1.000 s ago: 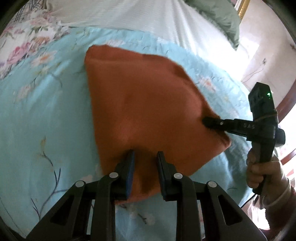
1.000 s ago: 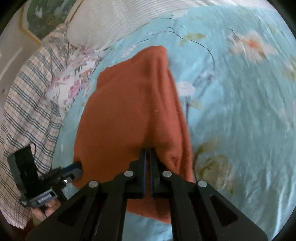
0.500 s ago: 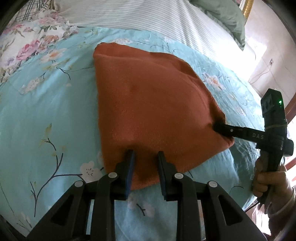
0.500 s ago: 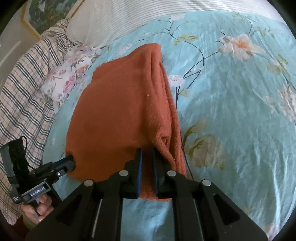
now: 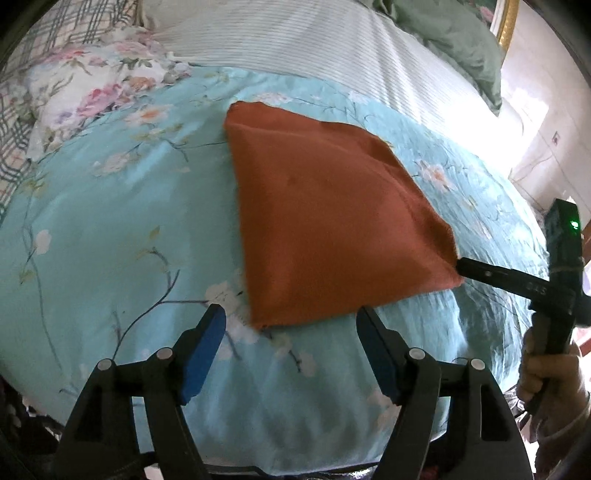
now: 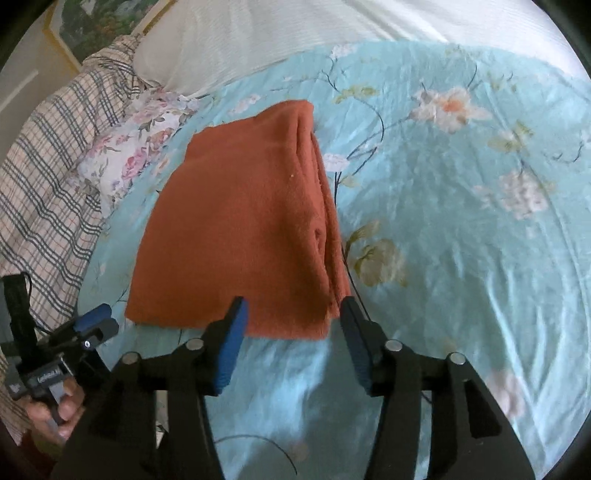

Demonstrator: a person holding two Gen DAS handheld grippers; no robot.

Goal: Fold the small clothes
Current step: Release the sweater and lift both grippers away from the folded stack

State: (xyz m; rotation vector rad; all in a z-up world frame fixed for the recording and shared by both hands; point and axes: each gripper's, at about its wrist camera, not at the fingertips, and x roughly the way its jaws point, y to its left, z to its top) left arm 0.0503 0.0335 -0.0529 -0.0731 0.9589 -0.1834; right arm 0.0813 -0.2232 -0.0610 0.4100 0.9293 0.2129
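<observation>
On the floral bedspread (image 5: 110,229), the folded orange garment (image 5: 325,221) is lying flat — both the left gripper (image 5: 291,347) and right gripper (image 6: 291,339), jaws just opening and now apart, are releasing its near edge — this fold looking complete.

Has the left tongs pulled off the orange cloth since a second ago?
Yes. The left tongs have just been opening and backed toward the near edge of the floral bedspread; the orange cloth now lies flat beyond the tips, nothing between them.

A home bedroom: floral bedspread (image 5: 110,229), pillows (image 5: 454,40) (one framed picture (image 6: 96,29)).
</observation>
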